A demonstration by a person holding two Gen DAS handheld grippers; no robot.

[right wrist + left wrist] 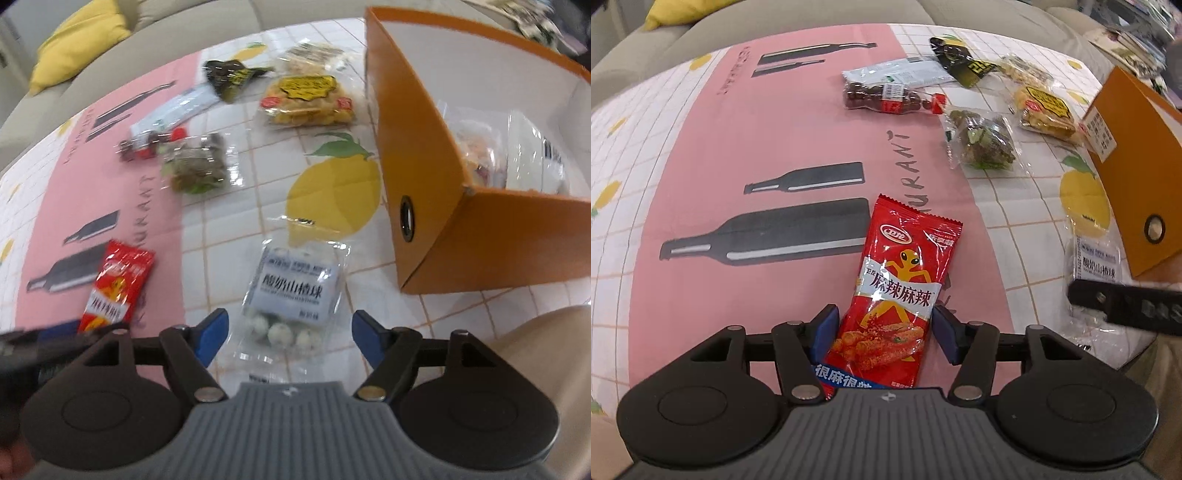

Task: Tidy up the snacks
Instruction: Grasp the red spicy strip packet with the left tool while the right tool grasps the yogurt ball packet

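Snack packets lie between our spread tools: red packet (892, 295) inside left tool (882, 334), clear bag (291, 291) inside right tool (290, 338)

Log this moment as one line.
left gripper: open around red snack packet | right gripper: open around clear ball packet | orange box: part-filled

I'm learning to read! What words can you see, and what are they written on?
"卫龙" and "麻辣麻辣": red snack packet.
"酸奶山楂球": clear bag of white balls.
"URANT": end of a word printed on the pink tablecloth panel.
Too small or blurred: labels on the bottle-shaped candy pack, yellow snack bag, black packet, orange box sticker.
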